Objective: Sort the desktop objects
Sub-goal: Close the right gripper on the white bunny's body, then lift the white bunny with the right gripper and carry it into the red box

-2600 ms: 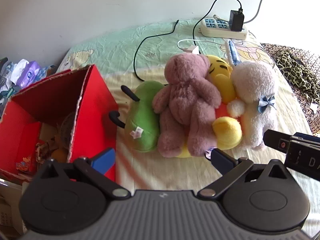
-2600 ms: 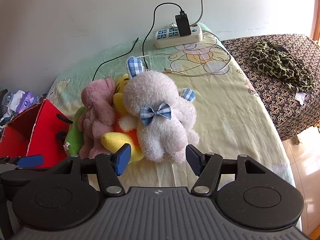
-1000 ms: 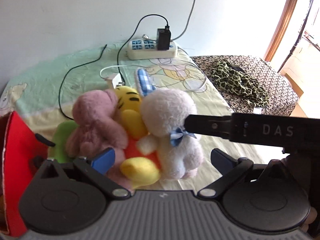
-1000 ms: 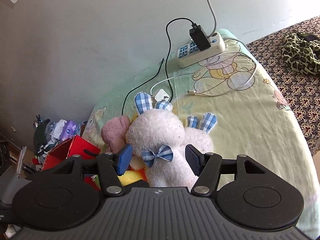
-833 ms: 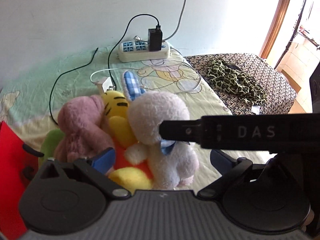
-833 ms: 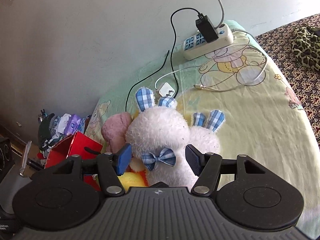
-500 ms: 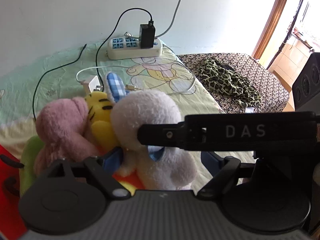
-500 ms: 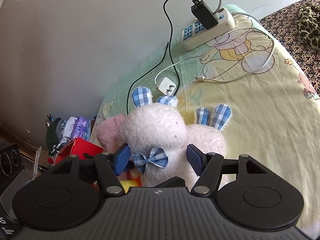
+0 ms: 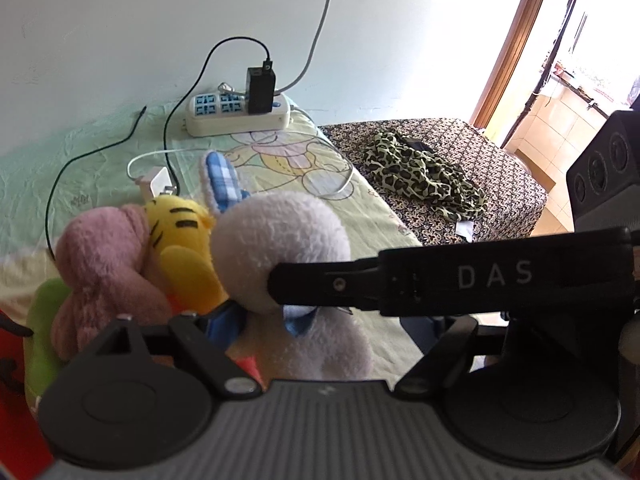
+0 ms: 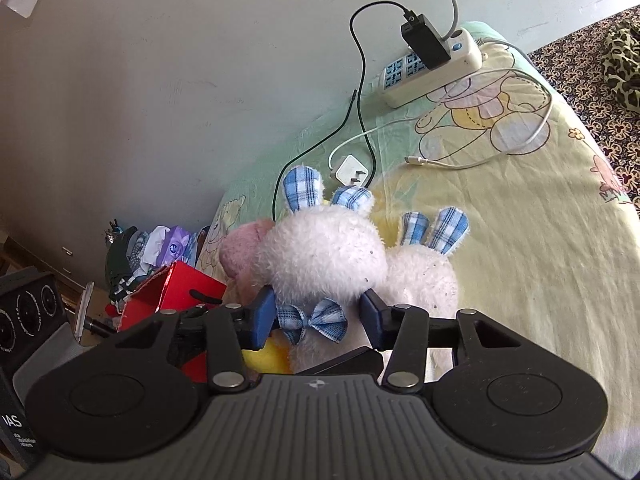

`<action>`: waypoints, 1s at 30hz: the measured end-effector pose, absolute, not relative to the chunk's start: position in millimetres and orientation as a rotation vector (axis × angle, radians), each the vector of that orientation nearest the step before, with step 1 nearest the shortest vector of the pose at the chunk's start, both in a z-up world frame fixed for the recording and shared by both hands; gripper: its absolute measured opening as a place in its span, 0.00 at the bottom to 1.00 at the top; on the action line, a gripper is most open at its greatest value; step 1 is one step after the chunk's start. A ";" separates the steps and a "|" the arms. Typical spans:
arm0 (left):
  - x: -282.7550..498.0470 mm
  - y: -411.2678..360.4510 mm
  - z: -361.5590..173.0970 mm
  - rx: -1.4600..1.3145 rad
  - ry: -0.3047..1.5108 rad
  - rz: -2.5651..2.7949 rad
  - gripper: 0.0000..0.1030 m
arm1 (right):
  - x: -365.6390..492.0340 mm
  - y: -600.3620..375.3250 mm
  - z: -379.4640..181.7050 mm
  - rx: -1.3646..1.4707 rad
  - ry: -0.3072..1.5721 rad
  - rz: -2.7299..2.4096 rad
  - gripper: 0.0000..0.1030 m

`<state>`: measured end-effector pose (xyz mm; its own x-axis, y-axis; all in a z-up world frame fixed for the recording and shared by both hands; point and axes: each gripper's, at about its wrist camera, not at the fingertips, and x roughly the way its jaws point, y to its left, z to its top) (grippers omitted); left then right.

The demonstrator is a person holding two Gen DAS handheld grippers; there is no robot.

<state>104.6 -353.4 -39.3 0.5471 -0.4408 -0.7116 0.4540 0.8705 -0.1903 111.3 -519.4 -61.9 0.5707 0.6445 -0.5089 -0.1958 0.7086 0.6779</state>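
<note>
While the right gripper (image 10: 318, 316) is reaching into the pile of soft toys, its two blue-padded fingers (image 10: 264, 314) are standing apart on either side of the white plush rabbit (image 10: 326, 258), at the neck just above the blue checked bow (image 10: 312, 320); the pads are close against the fur, but whether they are pressing it I cannot tell.

Left gripper (image 9: 320, 320): jaws spread wide, holding nothing. Its left finger (image 9: 222, 322) is lying against the yellow plush tiger (image 9: 180, 240); the rabbit's body is sitting between the two fingers, and the right gripper's black bar is crossing in front of them.

Toys ahead of the grippers:
- White plush rabbit, checked ears pointing away, leaning on the others.
- Pink plush bear (image 9: 104, 264), to the left of the tiger, touching it.
- Green plush (image 9: 40, 336), at far left, partly hidden.

Red cardboard box (image 10: 172, 292): standing left of the pile, beside the bear.

Beyond the toys, on the cartoon-print sheet (image 10: 520, 208): a white charger plug (image 10: 350, 170) with cable, and a power strip (image 10: 432, 68) carrying a black adapter, against the wall.
</note>
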 end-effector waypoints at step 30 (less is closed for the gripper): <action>-0.6 -135.6 62.6 0.028 0.495 -0.365 0.79 | 59.4 -312.7 25.0 0.523 0.579 0.780 0.48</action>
<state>-0.6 -135.6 62.6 0.8167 -0.3357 -0.4694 0.3492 0.9351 -0.0612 59.4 -312.7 25.0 0.5737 0.7681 -0.2844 -0.4946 0.6017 0.6271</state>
